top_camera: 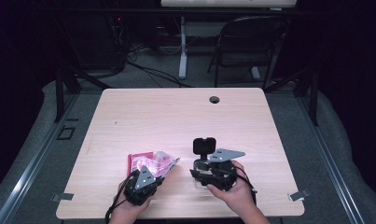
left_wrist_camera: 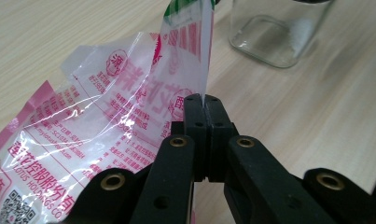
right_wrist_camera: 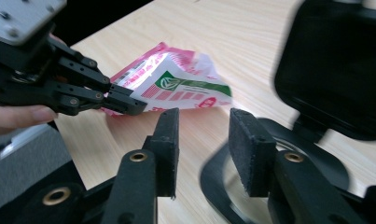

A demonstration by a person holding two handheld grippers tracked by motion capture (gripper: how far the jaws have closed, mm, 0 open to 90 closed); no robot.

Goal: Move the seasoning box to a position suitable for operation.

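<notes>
At lower left of the high view, the left gripper (top_camera: 163, 173) is pinching the pink-printed plastic bag (top_camera: 154, 163) by its edge. At lower centre, the right gripper (top_camera: 200, 173) is hanging half open over the flip-lid glass jar (top_camera: 204, 169), gripping nothing. Next the bag's mouth probably needs tilting toward the jar.

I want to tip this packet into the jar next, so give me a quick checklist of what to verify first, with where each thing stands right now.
1. Left gripper pinching the packet: ok, jaws shut on the plastic edge.
2. Jar upright on the table: ok, its glass base sits flat.
3. Jar lid out of the way: ok, the black hinged lid stands flipped up.
4. Right gripper steadying the jar: not ok, jaws stand apart above the rim, gripping nothing.
5. Packet torn open: cannot tell.
6. Packet over the jar mouth: not ok, it lies beside the jar, partly on the table.
</notes>
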